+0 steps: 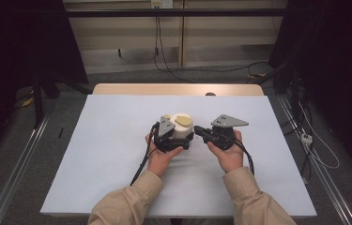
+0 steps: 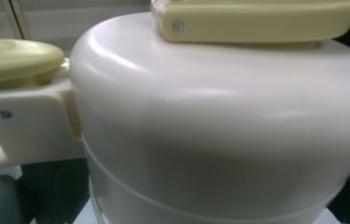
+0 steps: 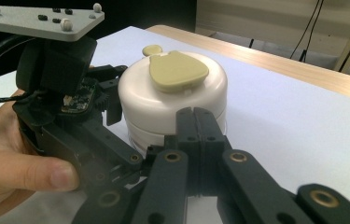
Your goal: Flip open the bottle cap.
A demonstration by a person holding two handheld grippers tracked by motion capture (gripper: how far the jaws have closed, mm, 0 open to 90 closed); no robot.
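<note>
A round white container [image 1: 181, 127] with a yellowish flap [image 3: 177, 70] on its lid and a small round yellow knob [image 2: 18, 58] at its side stands mid-table. My left gripper [image 1: 179, 138] has its jaws on either side of the container's lower body, closed against it; in the left gripper view the container's wall [image 2: 219, 130] sits very close. Just to the right, my right gripper [image 3: 198, 122] has its two black jaws pressed together with nothing between them, their tips near the container's base.
A white sheet [image 1: 117, 145] covers the table, with a strip of bare wood [image 1: 178, 89] at the far edge. Dark stands and cables lie on the floor around it. Both forearms in tan sleeves [image 1: 126, 206] come in from the near edge.
</note>
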